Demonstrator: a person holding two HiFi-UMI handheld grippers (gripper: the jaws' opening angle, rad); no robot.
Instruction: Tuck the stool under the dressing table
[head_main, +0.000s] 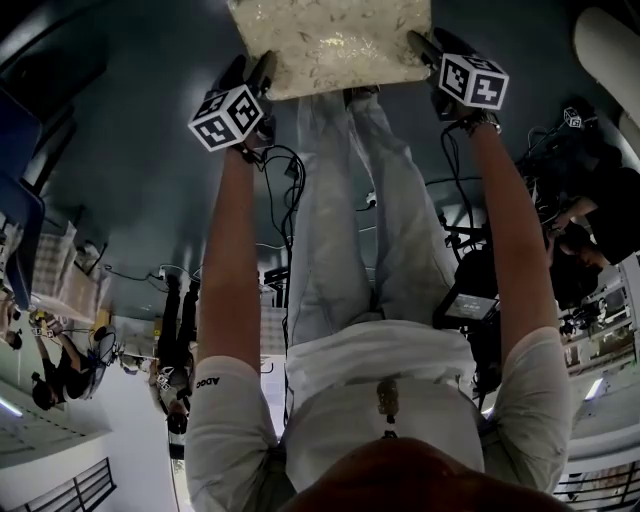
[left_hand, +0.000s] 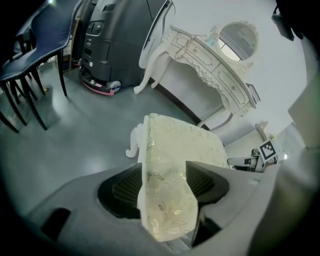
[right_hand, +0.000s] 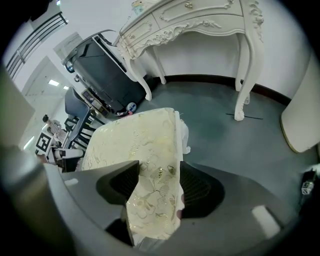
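Note:
The stool (head_main: 330, 40) has a cream, gold-patterned cushion and white carved legs; it stands on the grey floor at the top of the head view. My left gripper (head_main: 255, 78) is at its left side and my right gripper (head_main: 425, 48) at its right side. In the left gripper view a corner of the stool's cushion (left_hand: 180, 140) lies between the wide-open jaws of the left gripper (left_hand: 165, 182). The right gripper (right_hand: 152, 185) likewise straddles a corner of the cushion (right_hand: 135, 137), its jaws open. The white ornate dressing table (left_hand: 205, 60) (right_hand: 200, 20) stands by the wall beyond the stool.
A black machine (left_hand: 120, 40) (right_hand: 100, 70) stands beside the dressing table, and a blue chair (left_hand: 40, 40) lies further left. Cables (head_main: 280, 190) trail over the floor near my legs. A white rounded object (right_hand: 300, 120) sits at the right. People stand at the room's edge (head_main: 175, 340).

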